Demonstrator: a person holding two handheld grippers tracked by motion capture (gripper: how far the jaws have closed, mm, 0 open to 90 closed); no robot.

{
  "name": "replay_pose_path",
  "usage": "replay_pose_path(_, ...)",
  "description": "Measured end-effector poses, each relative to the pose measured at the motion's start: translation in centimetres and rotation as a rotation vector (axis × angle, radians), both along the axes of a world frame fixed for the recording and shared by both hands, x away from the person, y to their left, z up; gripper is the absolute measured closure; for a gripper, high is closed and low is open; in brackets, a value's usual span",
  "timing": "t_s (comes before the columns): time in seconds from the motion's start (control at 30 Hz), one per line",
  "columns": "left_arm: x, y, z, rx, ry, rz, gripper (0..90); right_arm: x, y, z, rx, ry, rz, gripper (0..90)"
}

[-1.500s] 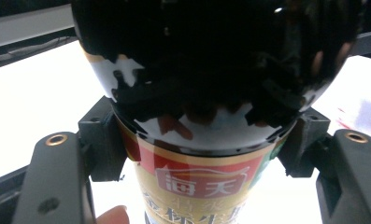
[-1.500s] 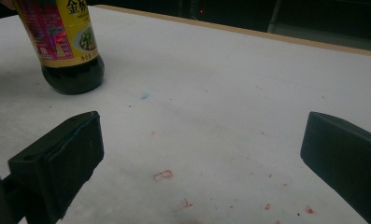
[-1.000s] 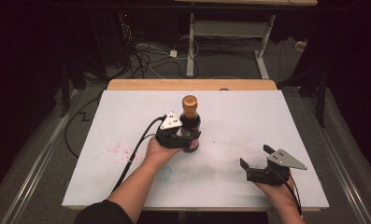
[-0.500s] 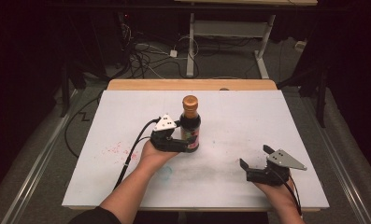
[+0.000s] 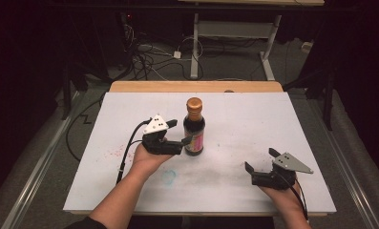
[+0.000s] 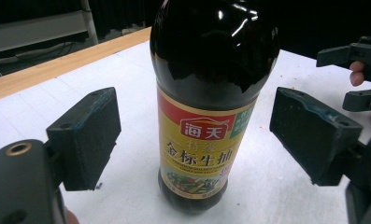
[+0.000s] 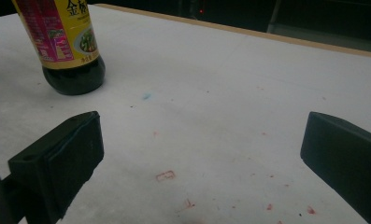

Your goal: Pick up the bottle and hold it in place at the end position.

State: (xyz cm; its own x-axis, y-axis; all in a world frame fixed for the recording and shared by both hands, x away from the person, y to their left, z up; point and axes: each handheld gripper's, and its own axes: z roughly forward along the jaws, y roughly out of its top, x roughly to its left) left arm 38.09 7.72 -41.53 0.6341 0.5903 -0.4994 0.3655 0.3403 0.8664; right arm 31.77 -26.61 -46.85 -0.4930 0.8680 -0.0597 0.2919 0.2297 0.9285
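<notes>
1. A white rectangular table top (image 5: 282,124) with a wooden far edge is taken as the landmark; faint red and blue stains are scattered over its near half.
2. A dark glass soy sauce bottle (image 5: 194,128) with a brown-gold cap is seen upright near the middle of the table top, slightly toward its far edge. A yellow and red paper label with Chinese characters is wrapped round its lower body; the glossy black shoulder is bare, with light glints on it.
3. The left gripper (image 6: 192,135) is held level just beside the bottle. Its jaws have just been opening; the bottle stands between the pads, untouched, with a gap visible on each side. The grip is judged released.
4. The right gripper (image 7: 199,154) is rested at the near right corner of the table top, well apart from the bottle, jaws spread wide with nothing between them.
5. Step judged in hand: release of the bottle after placement upright.
6. Next move judged: the left gripper to be drawn straight back, pads kept clear of the label so the bottle is not tipped.
</notes>
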Motion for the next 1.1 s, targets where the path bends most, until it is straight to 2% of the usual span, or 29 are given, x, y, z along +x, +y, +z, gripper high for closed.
replay_pose_path(0.1,0.2,-0.4,-0.3,0.000,0.004,-0.001,16.1,0.0,0.2,0.2,0.006,0.000,0.009,0.3)
replay_pose_path(0.27,1.1,-1.9,-1.5,0.013,0.038,-0.009,16.0,0.0,0.9,1.5,0.036,-0.011,0.040,0.3)
replay_pose_path(0.3,1.2,-2.2,-1.7,0.014,0.042,-0.012,16.2,0.2,1.2,2.2,0.051,-0.008,0.054,0.3)
replay_pose_path(0.43,1.7,-3.1,-2.2,0.039,0.043,-0.016,17.5,0.6,1.8,3.3,0.060,-0.009,0.089,0.4)
replay_pose_path(0.47,1.8,-2.5,-2.4,0.142,0.029,-0.075,18.6,0.8,2.0,3.6,0.065,-0.010,0.103,0.5)
replay_pose_path(0.5,1.9,-2.6,-2.6,0.148,0.028,-0.068,19.3,1.1,2.3,4.0,0.070,-0.009,0.108,0.7)
replay_pose_path(0.57,2.0,-2.9,-2.7,0.127,0.035,-0.059,21.8,1.8,3.1,5.2,0.085,-0.019,0.132,5.5)
replay_pose_path(0.6,2.0,-3.0,-2.9,0.122,0.036,-0.055,21.8,1.8,3.1,5.2,0.085,-0.019,0.132,5.5)
replay_pose_path(0.63,2.0,-3.1,-3.0,0.122,0.035,-0.055,24.3,2.4,3.7,6.1,0.089,-0.024,0.145,10.3)
replay_pose_path(0.67,2.0,-3.8,-3.0,0.050,0.048,-0.009,24.3,2.4,3.7,6.1,0.089,-0.024,0.145,10.3)
replay_pose_path(0.8,2.0,-3.8,-3.0,0.055,0.043,-0.008,26.0,3.3,4.8,7.3,0.100,-0.026,0.168,22.9)
replay_pose_path(0.83,2.0,-3.3,-3.1,0.124,0.025,-0.044,26.3,3.8,5.3,7.7,0.102,-0.022,0.177,31.3)
replay_pose_path(0.87,2.0,-3.3,-3.1,0.128,0.024,-0.045,26.3,3.8,5.3,7.7,0.102,-0.022,0.177,31.3)
replay_pose_path(0.9,2.0,-3.3,-3.1,0.130,0.022,-0.044,26.4,4.1,5.7,8.1,0.103,-0.026,0.192,40.6)
replay_pose_path(0.93,2.0,-3.3,-3.2,0.128,0.022,-0.042,26.4,4.1,5.7,8.1,0.103,-0.026,0.192,40.6)
replay_pose_path(0.97,2.0,-3.9,-3.1,0.056,0.037,-0.001,26.2,4.4,6.1,8.3,0.097,-0.022,0.199,48.6)
replay_pose_path(1.03,2.1,-4.2,-3.1,0.043,0.035,0.010,26.1,4.6,6.3,8.4,0.092,-0.021,0.203,52.1)
replay_pose_path(1.07,2.1,-4.2,-3.1,0.044,0.034,0.013,25.3,4.8,6.6,8.6,0.089,-0.025,0.215,60.4)
replay_pose_path(1.1,2.1,-4.3,-3.1,0.044,0.033,0.016,25.2,5.0,6.8,8.8,0.082,-0.029,0.222,64.4)
